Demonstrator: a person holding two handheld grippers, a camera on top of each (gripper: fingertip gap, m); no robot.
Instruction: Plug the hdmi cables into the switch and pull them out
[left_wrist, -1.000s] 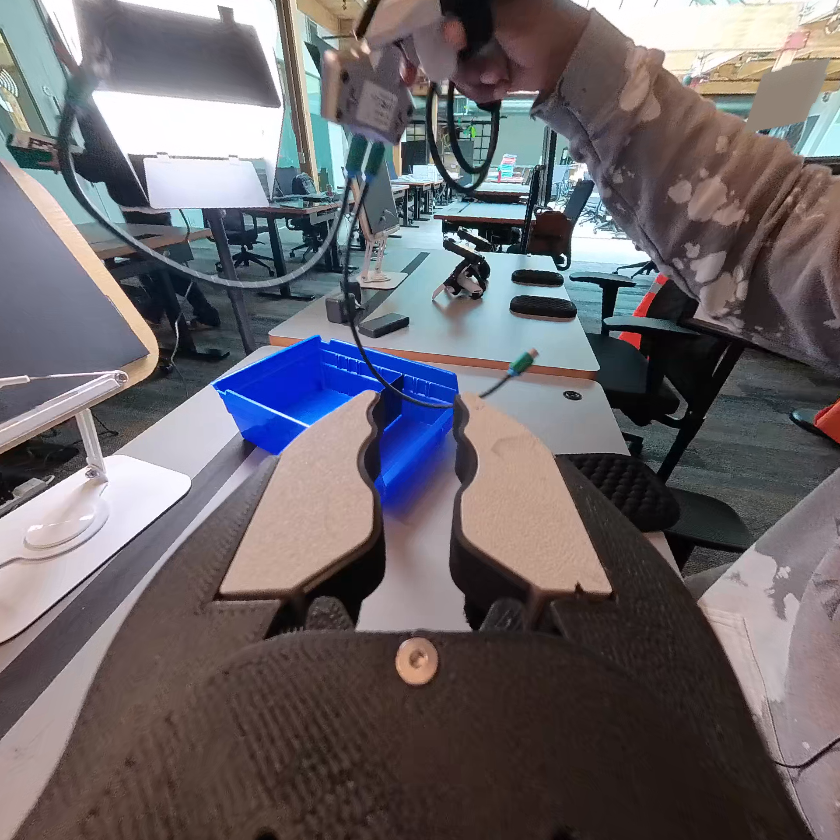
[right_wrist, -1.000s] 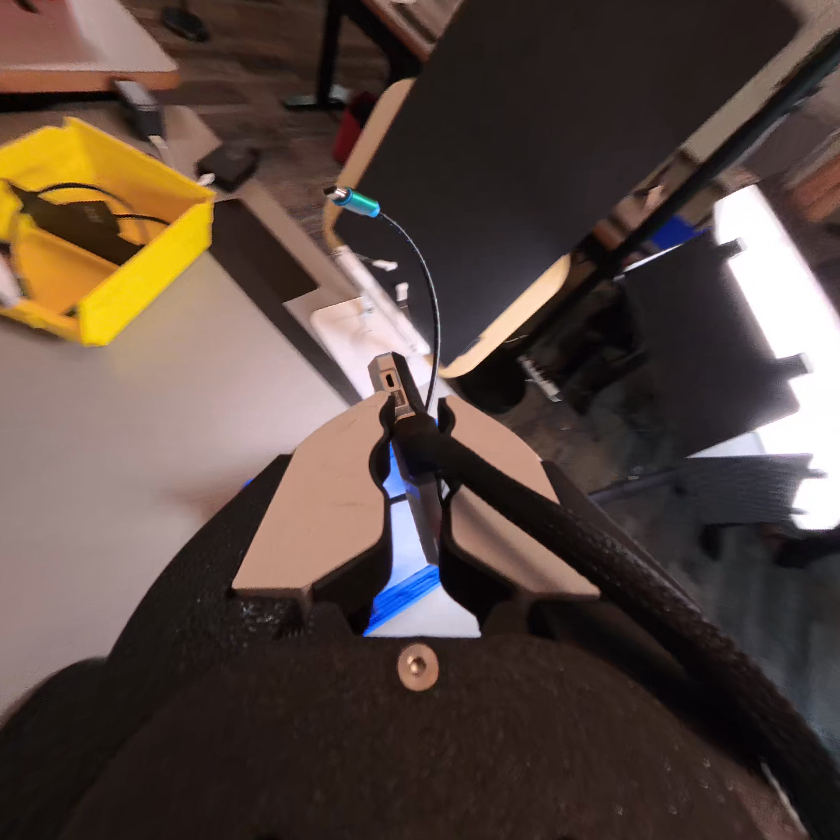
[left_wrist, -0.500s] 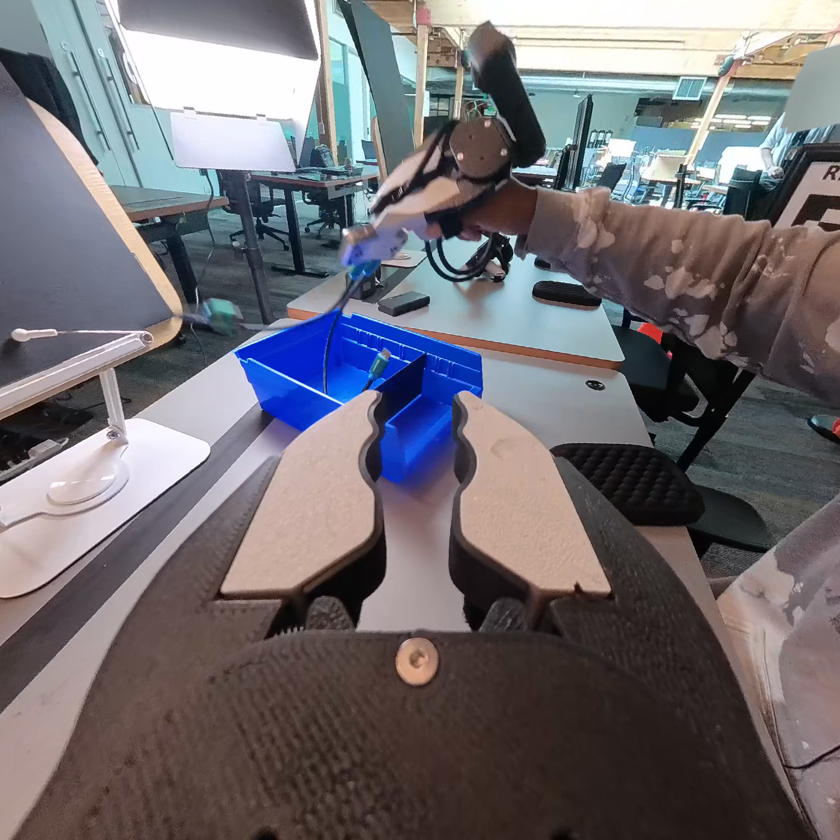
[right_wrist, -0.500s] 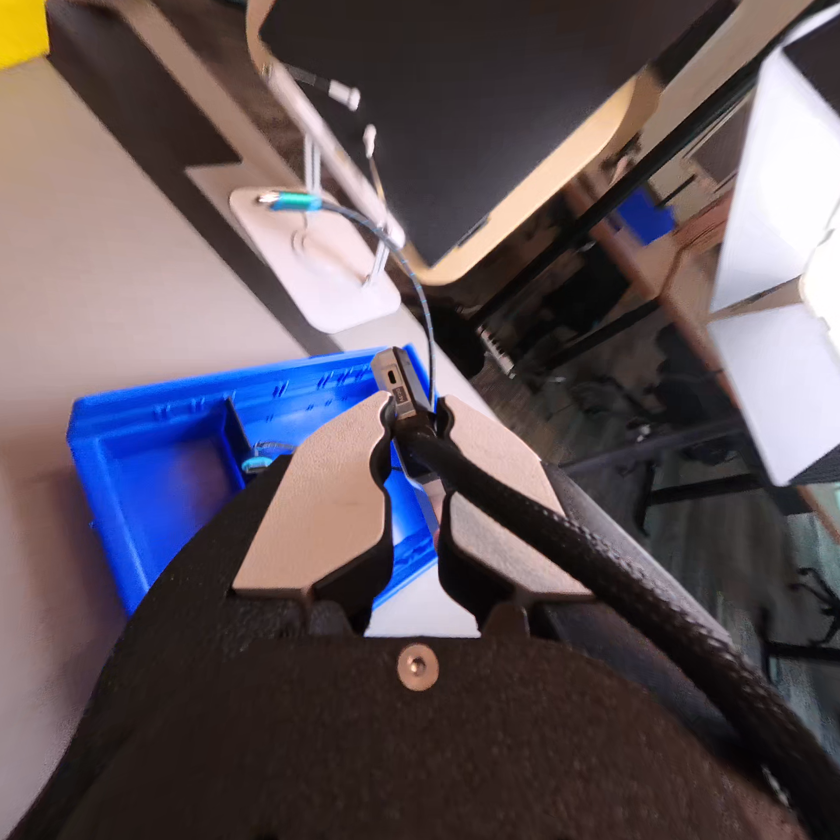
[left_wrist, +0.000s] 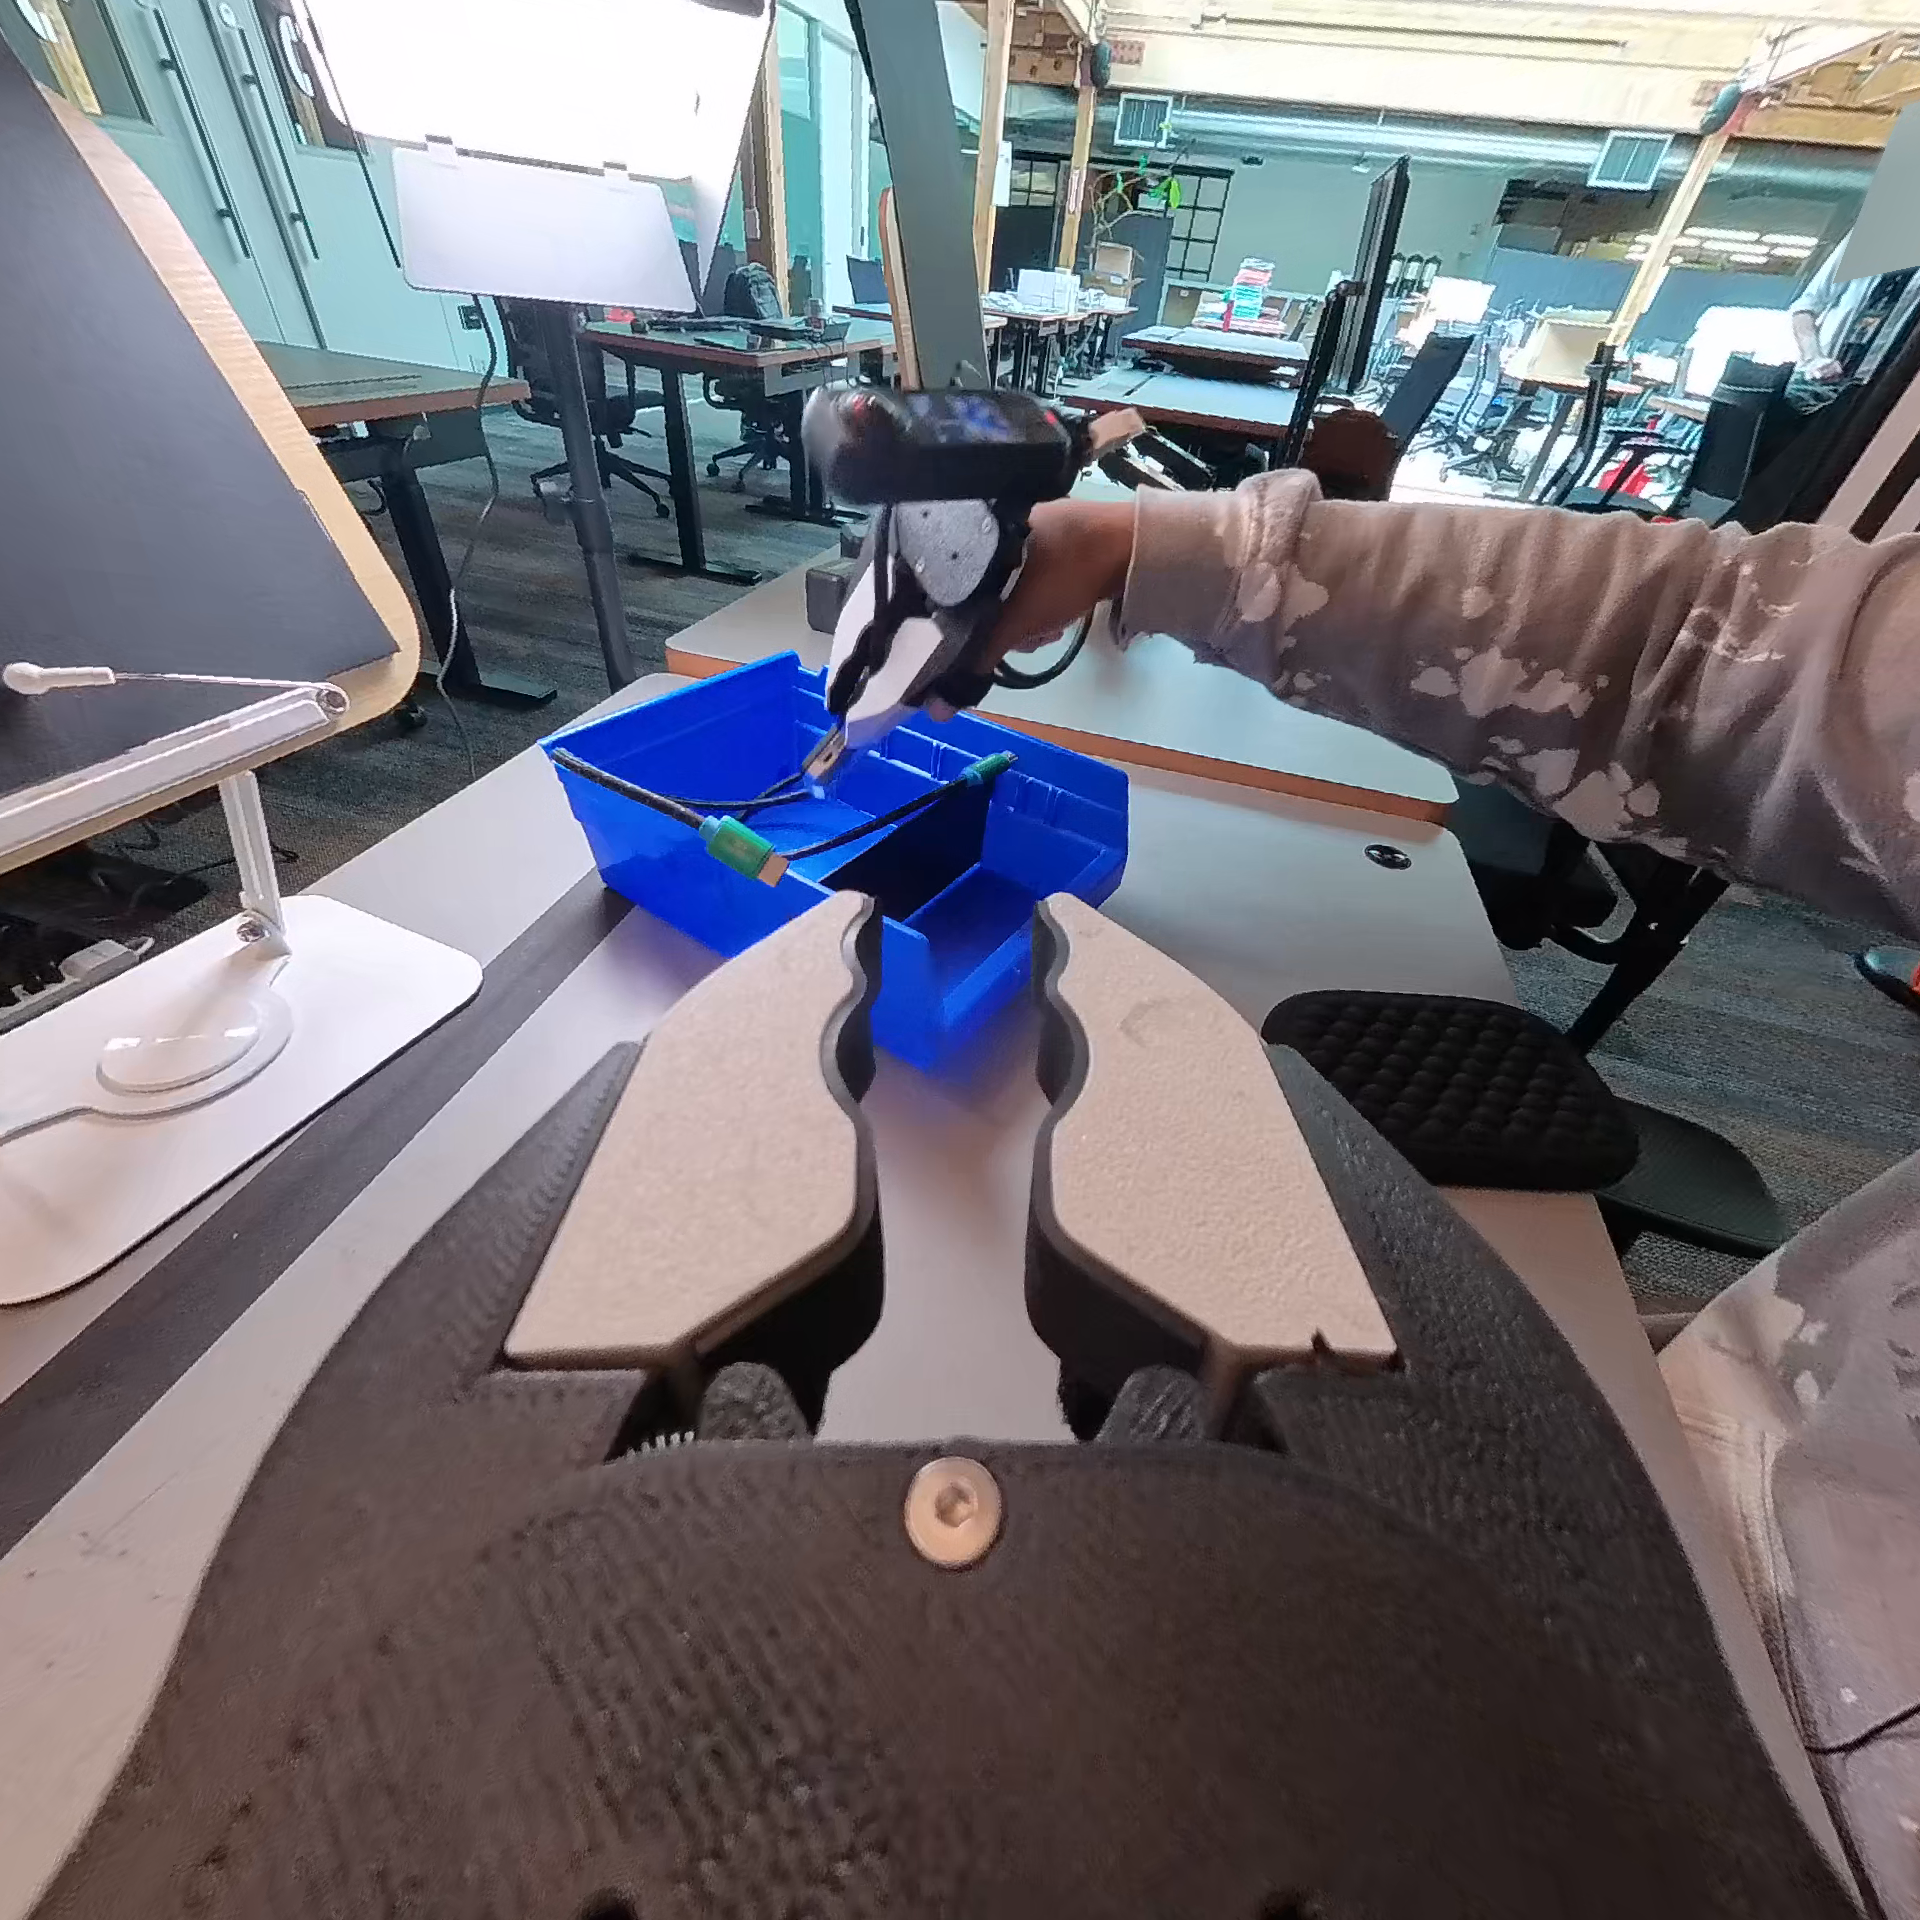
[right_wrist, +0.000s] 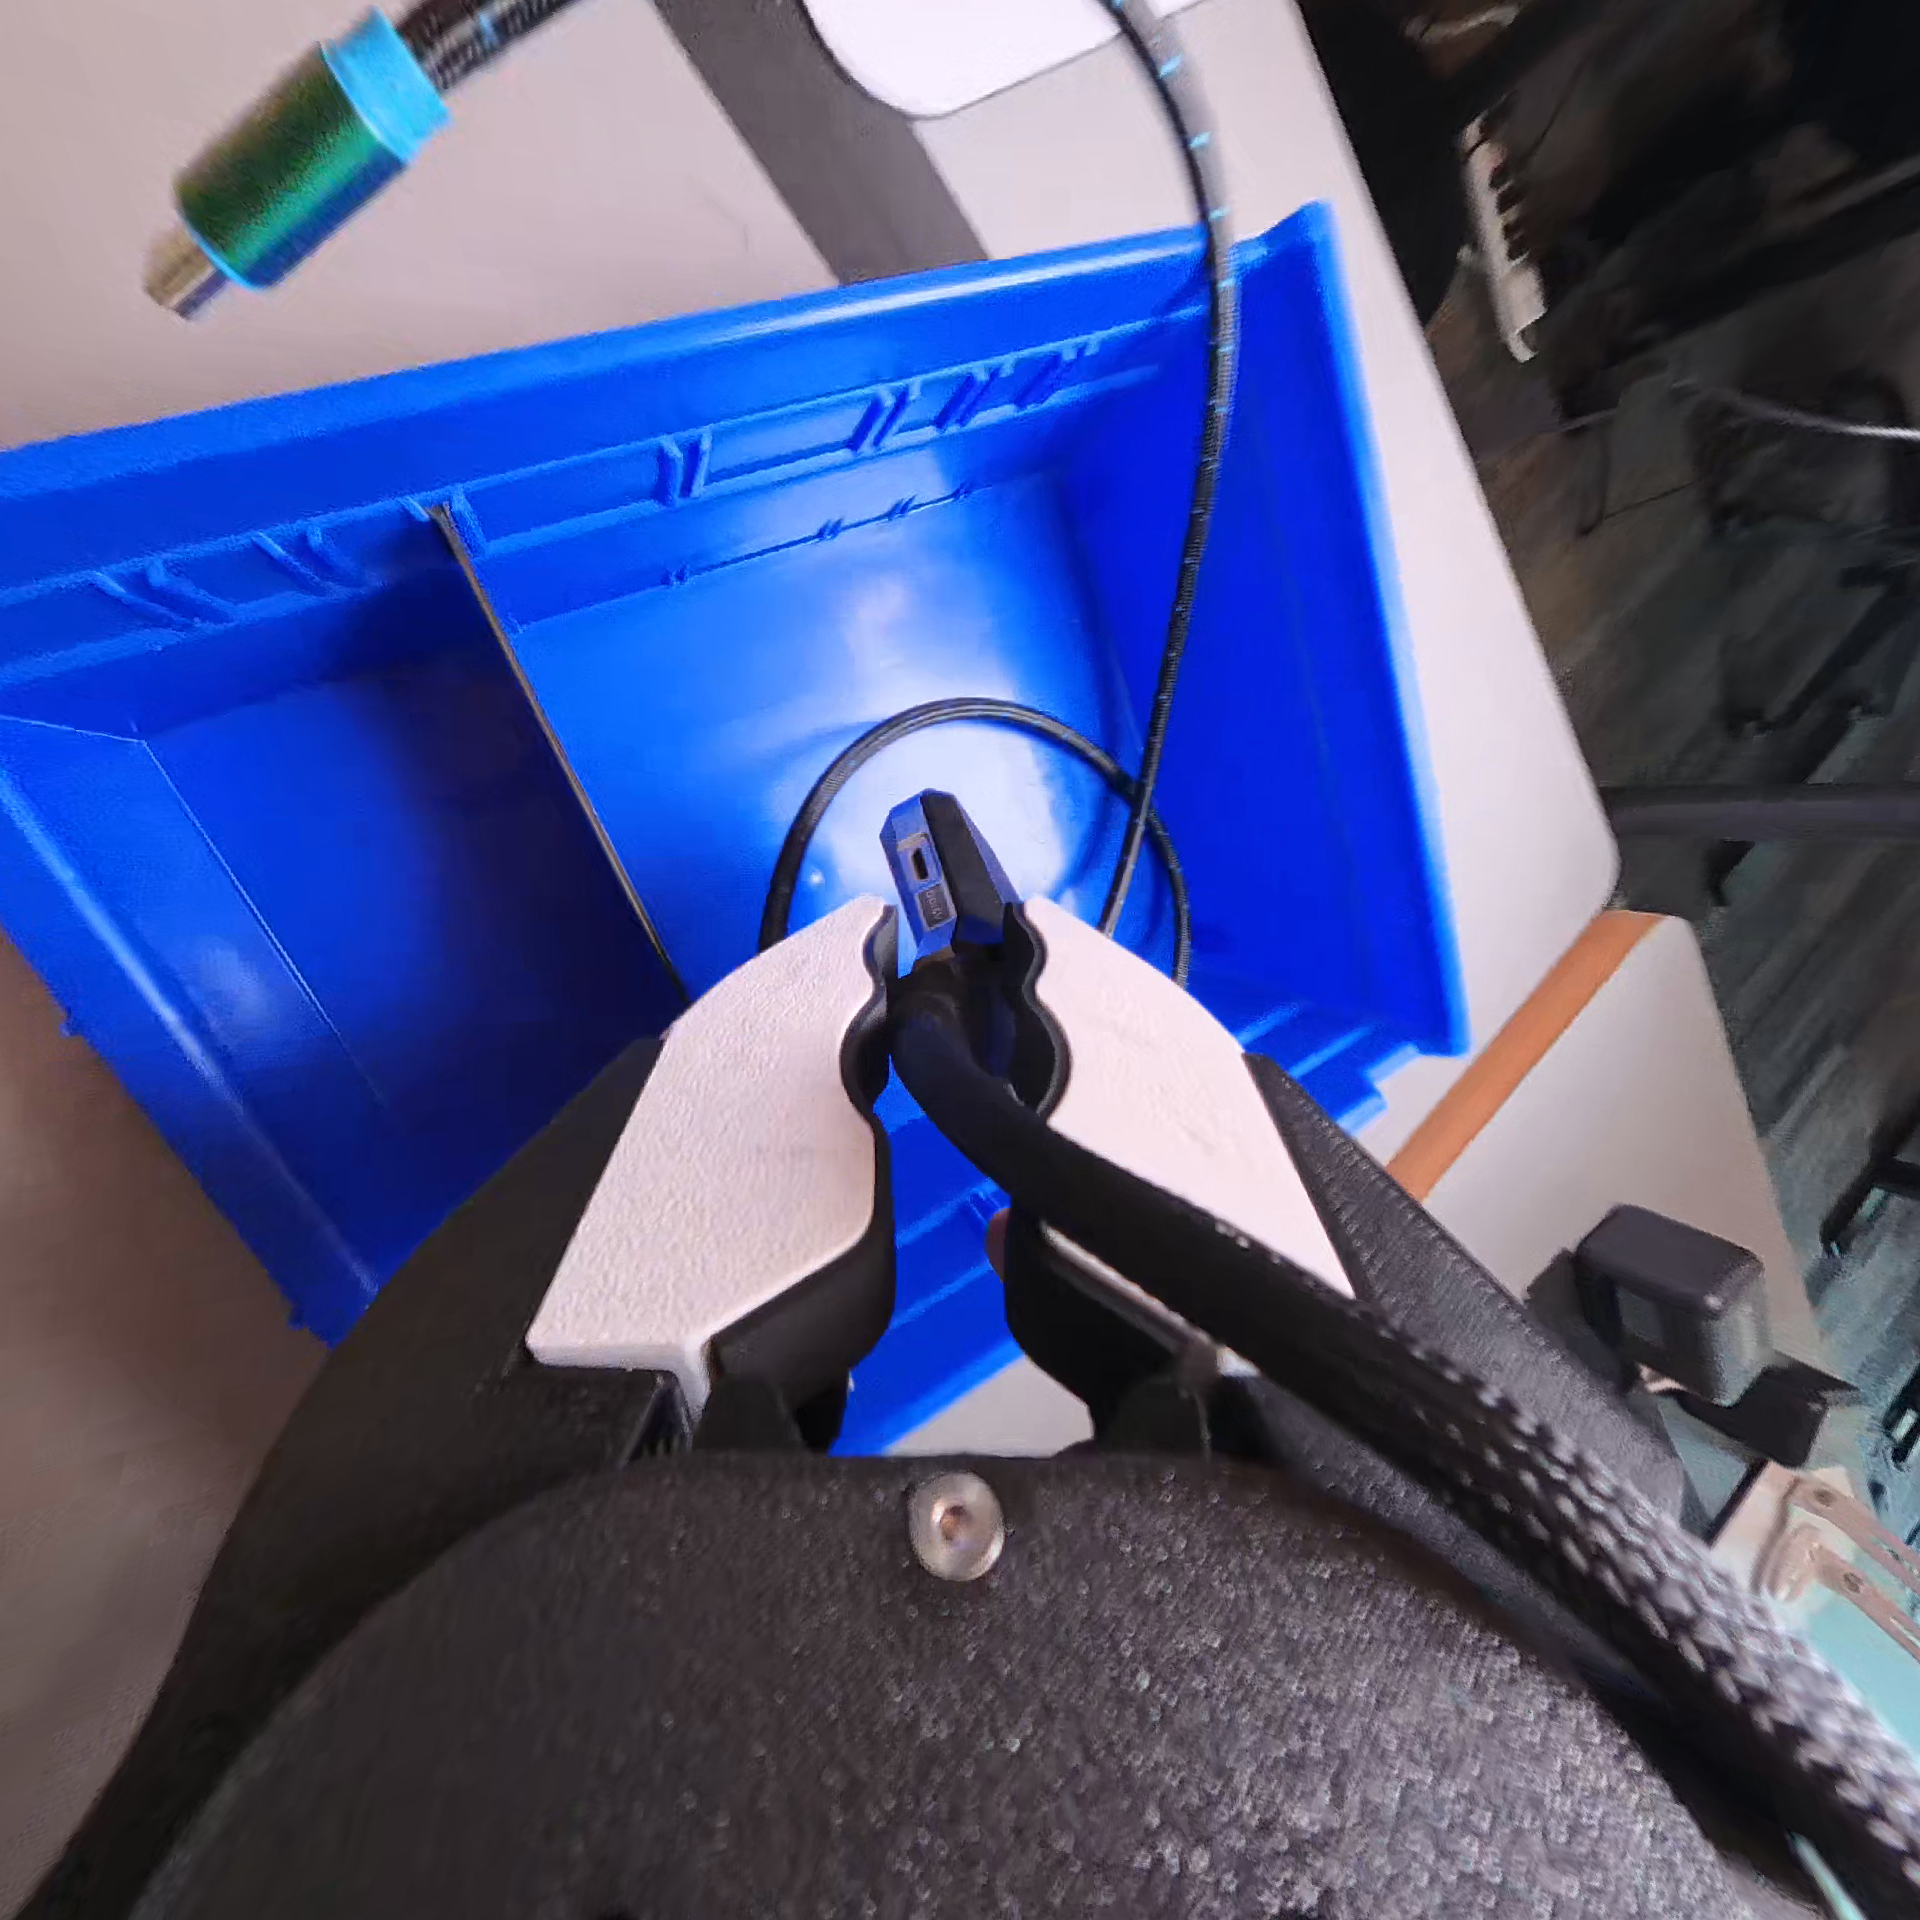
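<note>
Pinching the switch (right_wrist: 940, 883) between its fingertips, the right gripper (right_wrist: 951, 935) holds the small dark box nose-down over the blue bin (right_wrist: 312, 831), so the thing sits straight ahead of those jaws, its long axis running along the fingers and pointing at the bin floor; port face with two small sockets turned toward the camera; thick braided lead (right_wrist: 1299, 1278) trails back over the right finger; thin black cable (right_wrist: 1195, 582) loops on the bin floor under the switch and climbs out over the far wall; one green-sleeved plug (right_wrist: 296, 171) hangs outside the bin over the table, a second green plug (left_wrist: 987, 767) pokes up past the divider in the left wrist view; judgement: next move is a short drop to set the switch in this compartment, and the right gripper is the one on it; left gripper (left_wrist: 951, 971) is spread with nothing between the pads, parked low over the grey table (left_wrist: 1299, 935) just short of the bin's near end, well apart from the switch; writing: tiny marks by the sockets, too small and blurred to read; no brand or label legible on bin, cables or grippers; white stand base (left_wrist: 208, 1060) sits left of the bin
</note>
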